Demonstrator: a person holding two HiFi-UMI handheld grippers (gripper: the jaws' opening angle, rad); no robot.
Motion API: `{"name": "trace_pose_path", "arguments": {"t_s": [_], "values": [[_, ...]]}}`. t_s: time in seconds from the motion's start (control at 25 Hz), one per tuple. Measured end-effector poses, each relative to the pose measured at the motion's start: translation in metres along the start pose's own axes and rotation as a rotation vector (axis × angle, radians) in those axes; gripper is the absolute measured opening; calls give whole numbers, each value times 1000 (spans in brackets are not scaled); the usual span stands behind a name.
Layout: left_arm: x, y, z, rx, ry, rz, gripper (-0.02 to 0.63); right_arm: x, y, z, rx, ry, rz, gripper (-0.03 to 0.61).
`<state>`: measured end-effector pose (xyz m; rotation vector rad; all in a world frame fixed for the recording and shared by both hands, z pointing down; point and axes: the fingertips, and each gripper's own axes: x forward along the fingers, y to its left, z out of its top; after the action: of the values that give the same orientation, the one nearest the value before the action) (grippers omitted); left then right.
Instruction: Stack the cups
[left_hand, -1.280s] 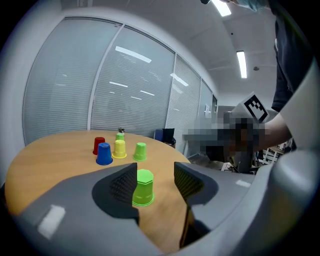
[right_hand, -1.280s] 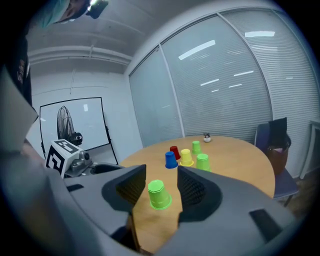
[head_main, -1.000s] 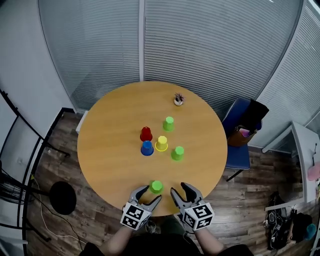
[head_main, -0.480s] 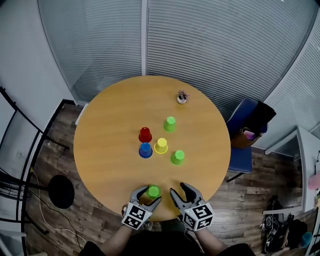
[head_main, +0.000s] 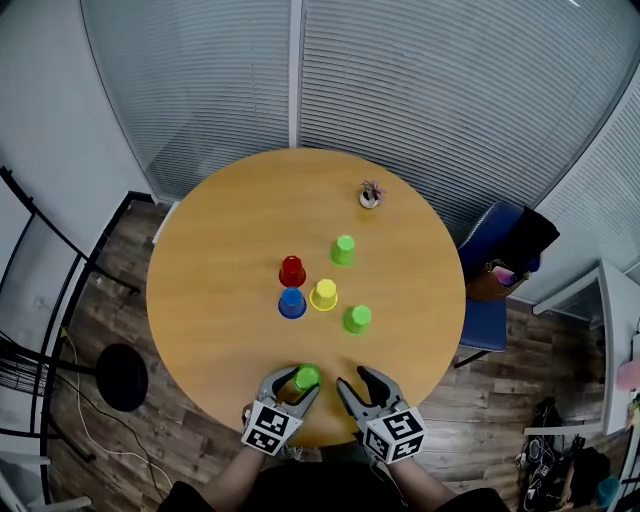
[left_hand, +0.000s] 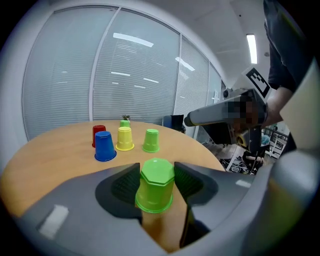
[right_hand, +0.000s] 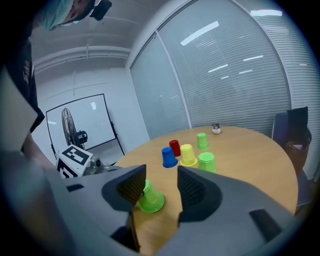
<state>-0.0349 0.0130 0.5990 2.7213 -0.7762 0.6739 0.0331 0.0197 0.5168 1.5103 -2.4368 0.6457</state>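
A: 6 cups, all upside down on the round table (head_main: 220, 260). Where is the nearest?
B: The near green cup (head_main: 307, 377) stands at the table's near edge, between the left gripper's (head_main: 300, 381) jaws. They have just been closing, and the pads seem to touch both its sides.
A: And the right gripper (head_main: 356, 378)?
B: Just beside it, jaws partly open with nothing between them.
A: The other 5?
B: Mid-table. The red cup (head_main: 292, 271) and blue cup (head_main: 292, 302) are close together. The yellow cup (head_main: 324, 294) is just right of them, with the right green cup (head_main: 357, 319) beyond. The far green cup (head_main: 344, 249) stands behind. A small potted plant (head_main: 371, 193) stands near the far edge.
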Motion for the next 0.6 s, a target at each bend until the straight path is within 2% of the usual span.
{"name": "trace_pose_path", "arguments": {"t_s": [0.36,0.6], "values": [[20,47,25,15,-30,64,218,8,-1,-2,8,18,29,166],[37,67,30,-10,-36,88,218,16,-5,-4,14,34,41,166]]}}
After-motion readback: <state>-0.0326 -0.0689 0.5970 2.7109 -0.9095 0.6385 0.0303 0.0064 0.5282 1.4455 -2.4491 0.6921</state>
